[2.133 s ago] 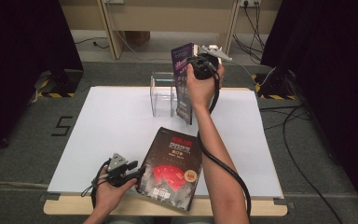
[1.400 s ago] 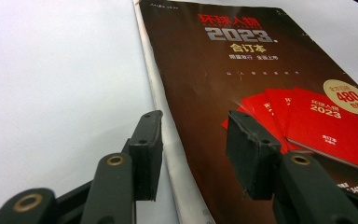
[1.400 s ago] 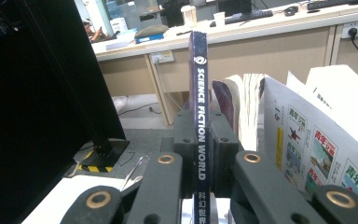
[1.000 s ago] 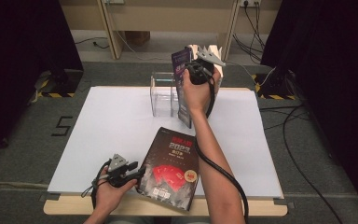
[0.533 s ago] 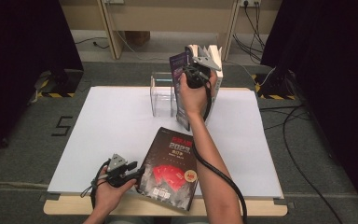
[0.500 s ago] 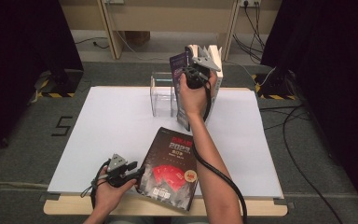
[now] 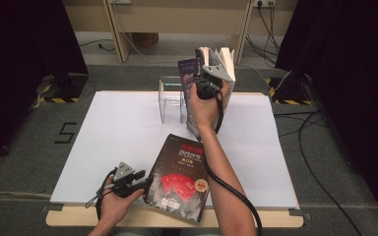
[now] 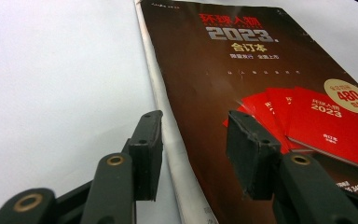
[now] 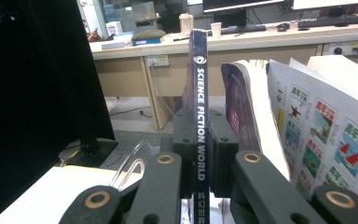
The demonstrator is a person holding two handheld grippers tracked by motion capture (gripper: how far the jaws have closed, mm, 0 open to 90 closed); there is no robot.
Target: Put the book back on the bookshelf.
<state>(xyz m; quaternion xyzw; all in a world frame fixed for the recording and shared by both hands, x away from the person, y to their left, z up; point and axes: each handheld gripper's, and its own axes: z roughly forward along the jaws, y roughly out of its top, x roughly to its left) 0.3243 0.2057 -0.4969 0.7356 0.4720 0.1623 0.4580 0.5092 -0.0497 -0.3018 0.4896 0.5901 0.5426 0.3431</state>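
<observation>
Beside the clear rack (image 7: 172, 101), the right gripper (image 9: 199, 161) clamps the upright magazine (image 9: 199, 116) by its spine (other magazines stand alongside). Nearer the person, the left gripper (image 8: 193, 149) rests half-open, empty, over the dark book (image 8: 261, 93).

Our left gripper (image 7: 145, 180) rests low at the 7 o'clock corner of the desk (image 7: 118, 128), pointing toward 3 o'clock, jaws parted with nothing pressed between them. Our right arm stretches toward 12 o'clock, forearm raised, and the right gripper (image 9: 199, 161) stands upright, its pads (image 9: 185, 154) clamped tight on a thin spine.
</observation>
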